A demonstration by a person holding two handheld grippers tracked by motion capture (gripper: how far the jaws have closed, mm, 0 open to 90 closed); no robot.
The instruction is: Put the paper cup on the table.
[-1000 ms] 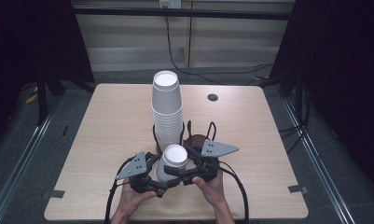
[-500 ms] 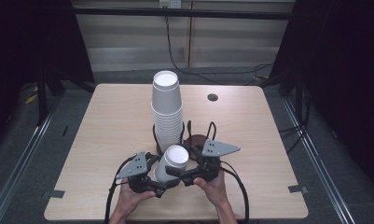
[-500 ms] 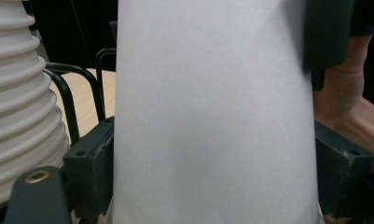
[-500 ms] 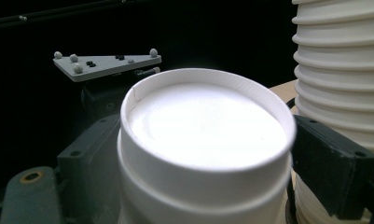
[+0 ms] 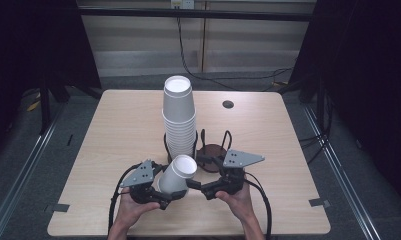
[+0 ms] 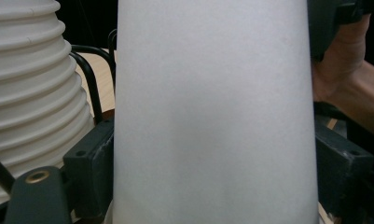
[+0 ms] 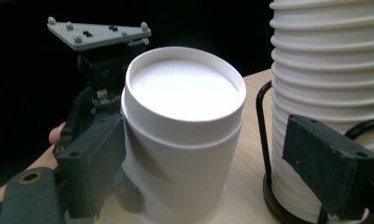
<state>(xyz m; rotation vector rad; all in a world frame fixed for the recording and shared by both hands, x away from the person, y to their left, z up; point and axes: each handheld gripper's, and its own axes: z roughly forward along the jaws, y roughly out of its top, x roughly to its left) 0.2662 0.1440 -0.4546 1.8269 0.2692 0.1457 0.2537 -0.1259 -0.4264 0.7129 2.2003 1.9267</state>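
**Paper cup clamped bottom-up near the stack**

Paper cup (image 5: 177,174) is sitting inverted and tilted in front of the cup stack (image 5: 178,117) in its wire holder (image 5: 204,145), high view. In the left gripper view, the left gripper (image 6: 212,158) has just been closing and is pinching the cup's wall. In the right gripper view, the right gripper (image 7: 222,158) is standing open around it, likely steadying.

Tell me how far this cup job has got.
Done: one cup is off the stack and lies tilted, base up.
In hand: the left gripper has just been closing and now clamps the cup's sides. The right gripper stands open, with one jaw beside the cup.
Left: the tall stack sits in the wire holder. The brown base next to it is bare, perhaps where this cup goes.
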